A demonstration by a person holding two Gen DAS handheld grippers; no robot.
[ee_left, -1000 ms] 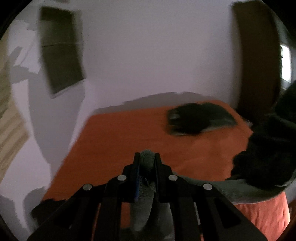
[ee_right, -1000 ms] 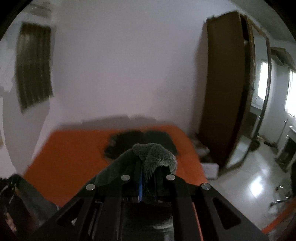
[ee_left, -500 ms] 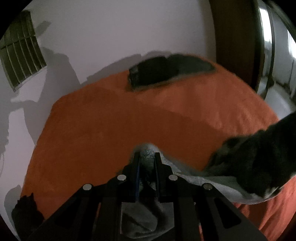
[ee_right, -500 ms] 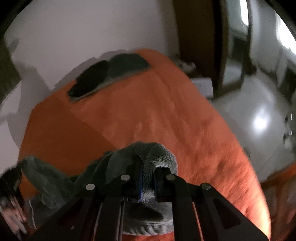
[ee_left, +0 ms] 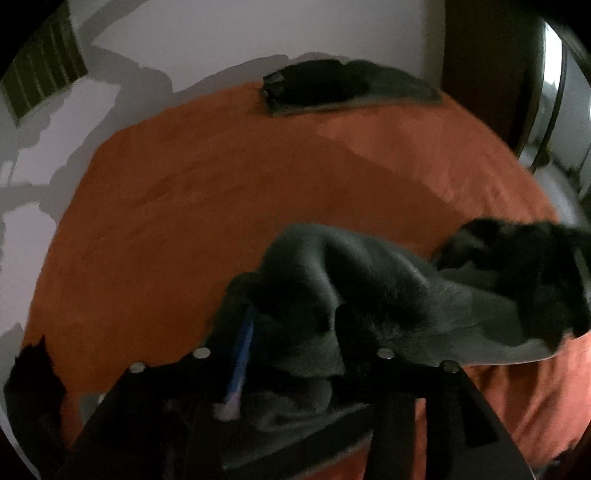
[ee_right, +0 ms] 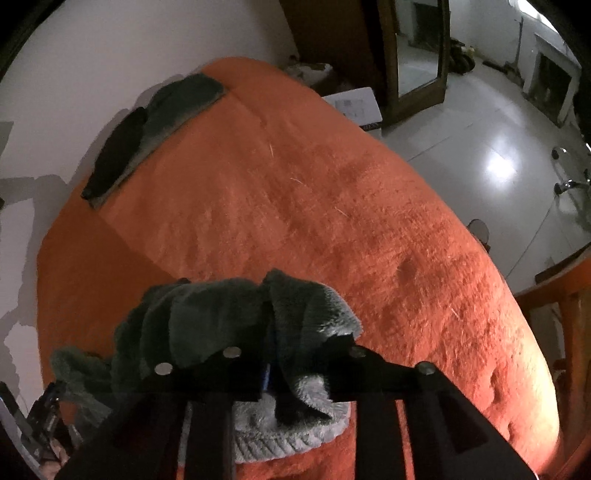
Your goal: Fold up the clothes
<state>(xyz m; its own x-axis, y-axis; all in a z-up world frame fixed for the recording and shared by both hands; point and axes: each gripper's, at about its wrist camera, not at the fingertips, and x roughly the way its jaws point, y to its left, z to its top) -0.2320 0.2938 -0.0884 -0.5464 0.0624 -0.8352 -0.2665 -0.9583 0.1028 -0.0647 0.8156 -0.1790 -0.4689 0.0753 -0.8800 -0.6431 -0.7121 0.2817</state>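
Left hand-held gripper (ee_left: 295, 332): black two-finger frame at the bottom of its own view, pointing steeply down at the bed; its jaws are opening, standing apart, with a blue strip on the inner face of one finger.
Cloth at the left hand-held gripper: a fold of the dark grey fleecy garment (ee_left: 354, 288) lies between the parted fingers, draped loose over them; the pads do not press on it.
Right hand-held gripper (ee_right: 291, 354): black frame at 6 o'clock in its own view, tilted down; its jaws are opening with a gap between the fingers.
Cloth at the right hand-held gripper: a bunched edge of the same garment (ee_right: 236, 317) sits in the gap and flops over the fingertips, its pale ribbed hem lying on the bed just below.
Garment spread: in the left view it runs from the fingers out toward 3 o'clock, crumpled.
Orange plush bed cover (ee_right: 332, 206): under the garment, filling both views.
Folded dark clothes (ee_left: 343, 88): a flat stack at 12 o'clock in the left view, well apart, against the white wall (ee_left: 258, 33).
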